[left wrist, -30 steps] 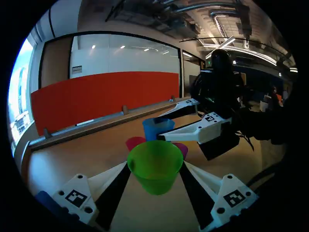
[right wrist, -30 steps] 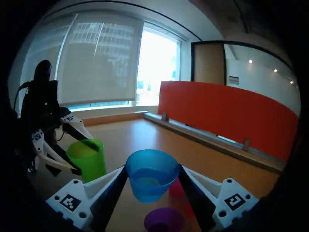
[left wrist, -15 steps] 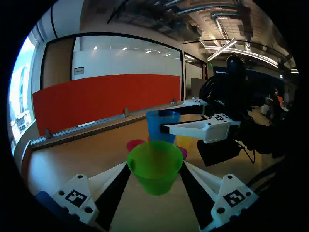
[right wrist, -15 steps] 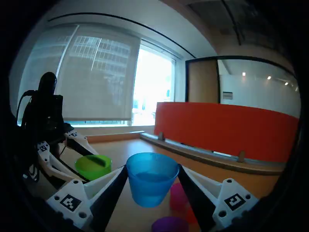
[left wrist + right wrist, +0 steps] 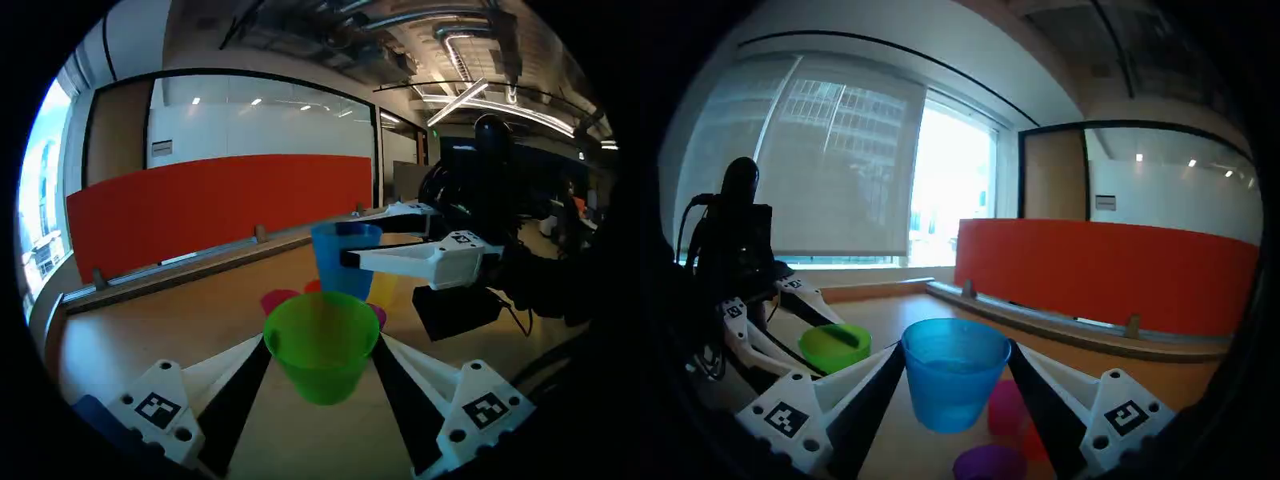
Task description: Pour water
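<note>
In the left gripper view my left gripper [image 5: 322, 352] is shut on a green cup [image 5: 322, 344], held upright above the wooden table [image 5: 144, 336]. Behind it, a little higher, the right gripper [image 5: 400, 244] holds a blue cup [image 5: 344, 258]. In the right gripper view my right gripper [image 5: 954, 384] is shut on that blue cup [image 5: 954, 382], upright, with water showing inside. Low at the left the green cup [image 5: 834, 346] sits in the left gripper [image 5: 784, 320].
A pink cup [image 5: 278, 300], a purple cup [image 5: 990, 462] and a yellow cup [image 5: 386, 290] stand on the table under the held cups. A red partition [image 5: 1112, 272] with a rail runs along the table's far edge. A bright window [image 5: 952, 192] lies beyond.
The right gripper has lifted the blue cup higher and levelled it, so it now stands above and behind the green cup. The green cup has stayed in place.
</note>
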Demonstrator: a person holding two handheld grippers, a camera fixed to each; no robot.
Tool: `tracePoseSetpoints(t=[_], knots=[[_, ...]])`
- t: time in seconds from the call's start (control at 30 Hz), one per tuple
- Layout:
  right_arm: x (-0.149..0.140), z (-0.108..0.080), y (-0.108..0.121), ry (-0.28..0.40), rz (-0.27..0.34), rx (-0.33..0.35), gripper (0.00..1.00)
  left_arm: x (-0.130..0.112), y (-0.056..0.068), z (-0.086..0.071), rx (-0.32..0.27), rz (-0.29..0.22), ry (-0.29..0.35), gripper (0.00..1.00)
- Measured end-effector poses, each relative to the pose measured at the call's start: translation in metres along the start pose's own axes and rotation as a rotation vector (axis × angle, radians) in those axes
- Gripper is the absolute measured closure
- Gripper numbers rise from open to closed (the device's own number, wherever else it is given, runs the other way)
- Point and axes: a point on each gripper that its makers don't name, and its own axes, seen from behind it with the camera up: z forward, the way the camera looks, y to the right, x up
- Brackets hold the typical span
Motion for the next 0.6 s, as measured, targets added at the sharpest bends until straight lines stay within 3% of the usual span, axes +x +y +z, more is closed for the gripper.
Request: tracePoseSetpoints(t=[0.3,0.6], knots=[[0.001,-0.003,-0.004,0.002,-0.011,0.003,0.06,0.009,-0.005,0.0,0.028,-0.014,0.041,0.13],[0.0,-0.007,-0.005,-0.002,-0.013,0.001,0.06,0.02,-0.001,-0.001,0.021,-0.033,0.088,0.13]])
